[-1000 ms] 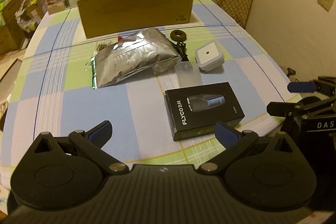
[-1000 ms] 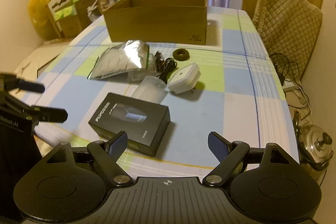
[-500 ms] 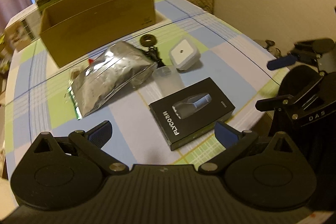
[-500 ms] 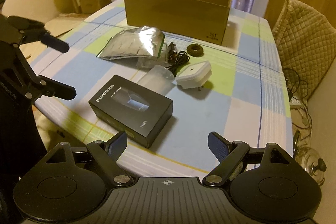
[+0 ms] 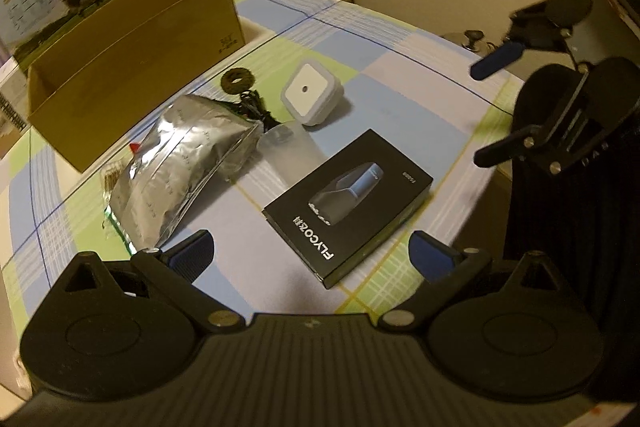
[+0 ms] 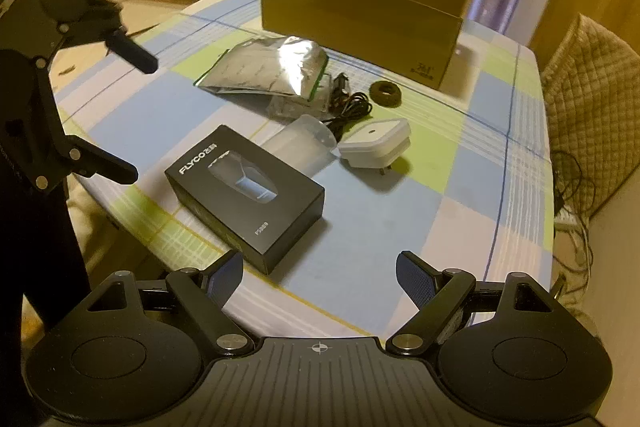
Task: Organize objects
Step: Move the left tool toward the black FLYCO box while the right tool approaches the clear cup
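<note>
With both the left gripper (image 5: pixel 312 253) and right gripper (image 6: pixel 319 273) spread and empty, the black rectangular cardboard shaver box (image 6: pixel 245 193) near the checked worktop (image 6: pixel 472 183) edge could get nudged off by a clumsy approach

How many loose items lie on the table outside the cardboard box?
6: black FLYCO box nearest; clear cup; white plug; black cable; foil pouch; dark ring by the cardboard box. More may hide under the pouch.
</note>
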Available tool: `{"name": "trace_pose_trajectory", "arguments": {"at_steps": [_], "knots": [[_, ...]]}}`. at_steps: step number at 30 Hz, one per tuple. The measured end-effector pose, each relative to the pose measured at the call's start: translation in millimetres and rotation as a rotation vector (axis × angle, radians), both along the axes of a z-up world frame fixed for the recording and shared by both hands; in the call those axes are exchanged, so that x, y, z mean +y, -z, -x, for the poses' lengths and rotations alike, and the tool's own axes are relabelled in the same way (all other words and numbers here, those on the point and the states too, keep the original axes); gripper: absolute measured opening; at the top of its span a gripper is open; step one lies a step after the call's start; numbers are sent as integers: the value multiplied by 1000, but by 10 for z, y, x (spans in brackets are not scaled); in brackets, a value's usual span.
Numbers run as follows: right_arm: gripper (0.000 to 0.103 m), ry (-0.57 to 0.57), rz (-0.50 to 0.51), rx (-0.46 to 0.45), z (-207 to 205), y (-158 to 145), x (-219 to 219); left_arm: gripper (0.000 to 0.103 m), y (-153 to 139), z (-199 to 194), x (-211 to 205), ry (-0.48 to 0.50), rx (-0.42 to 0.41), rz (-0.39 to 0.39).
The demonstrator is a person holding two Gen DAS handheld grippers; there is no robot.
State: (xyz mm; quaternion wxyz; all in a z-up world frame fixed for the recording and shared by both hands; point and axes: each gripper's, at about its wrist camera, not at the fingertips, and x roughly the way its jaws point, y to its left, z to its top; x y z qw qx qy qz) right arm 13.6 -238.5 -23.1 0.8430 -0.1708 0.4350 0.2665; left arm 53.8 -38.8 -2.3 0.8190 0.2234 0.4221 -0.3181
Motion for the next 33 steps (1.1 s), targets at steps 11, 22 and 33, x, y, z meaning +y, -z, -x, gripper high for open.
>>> {"name": "trace_pose_trajectory", "arguments": {"at_steps": [11, 22, 33], "knots": [[82, -95, 55, 13, -67, 60, 22, 102, 69, -33, -126, 154, 2, -60], [82, -182, 78, 36, -206, 188, 76, 102, 203, -207, -234, 251, 29, -76], [81, -206, 97, 58, -434, 333, 88, 95, 447, -496, -378, 376, 93, -85]]}}
